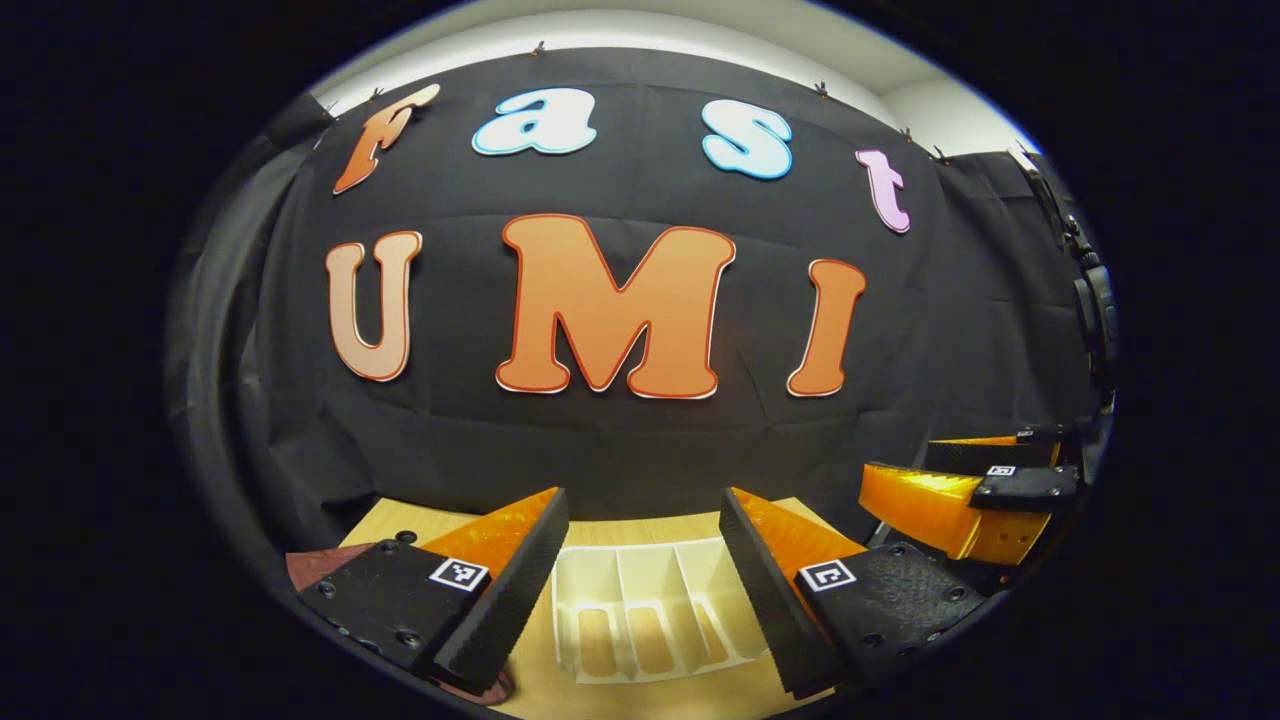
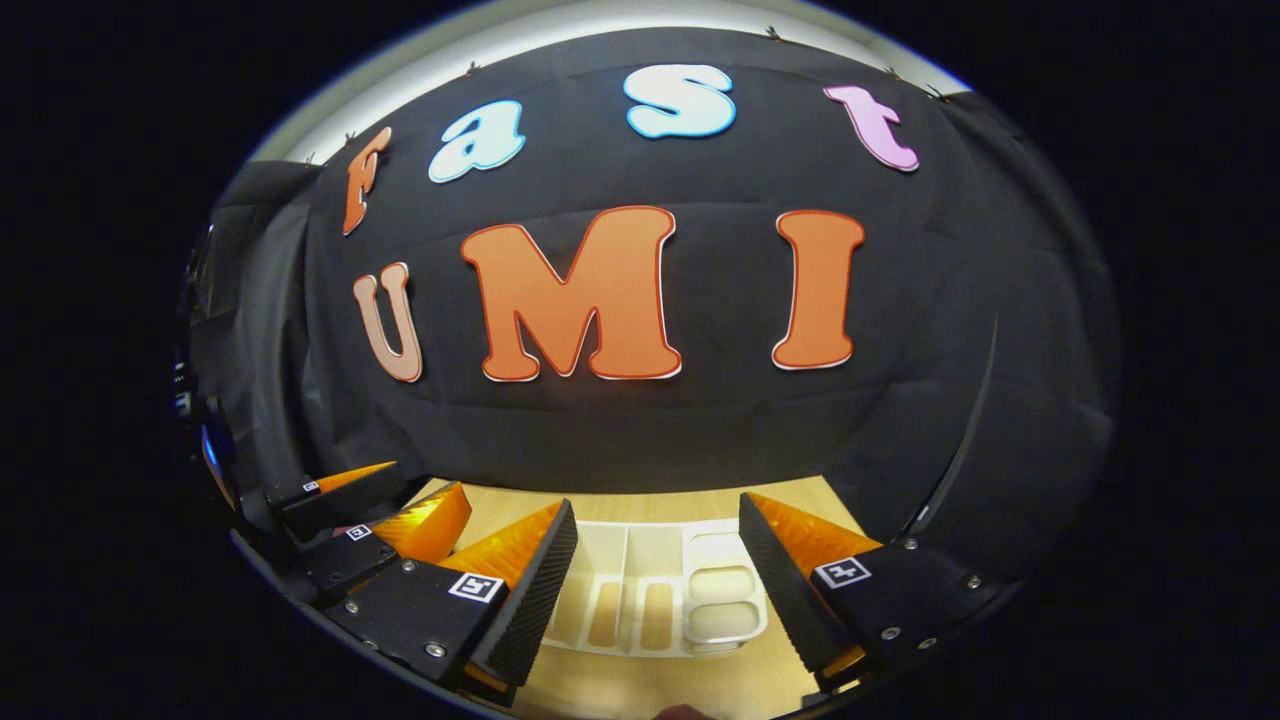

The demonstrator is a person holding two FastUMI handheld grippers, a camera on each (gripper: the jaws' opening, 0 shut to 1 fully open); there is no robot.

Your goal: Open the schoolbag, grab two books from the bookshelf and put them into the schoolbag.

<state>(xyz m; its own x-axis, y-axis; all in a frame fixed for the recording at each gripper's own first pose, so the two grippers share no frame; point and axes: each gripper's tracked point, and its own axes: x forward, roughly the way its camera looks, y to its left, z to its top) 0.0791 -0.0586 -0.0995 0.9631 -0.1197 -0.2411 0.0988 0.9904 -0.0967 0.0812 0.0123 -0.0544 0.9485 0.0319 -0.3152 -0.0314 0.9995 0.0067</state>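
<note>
A white plastic bookshelf point(image 1: 640, 610) with upright dividers lies on the wooden table point(image 1: 440, 520), and the wood shows through the slots in its floor. My left gripper point(image 1: 643, 495) hovers just above it, open, with nothing between its fingers. Beside it on the right, my right gripper point(image 1: 905, 460) is held at about the same height. In the right gripper view the same bookshelf point(image 2: 650, 590) sits between the open fingers of my right gripper point(image 2: 657, 502), and my left gripper point(image 2: 430, 478) is at the lower left. A dark red piece of fabric point(image 1: 310, 565), possibly the schoolbag, peeks out at the lower left.
The black cloth wall point(image 1: 620, 440) rises right behind the table's far edge point(image 2: 640, 492). A black stand with cabling point(image 1: 1095, 300) hangs at the right side of the booth.
</note>
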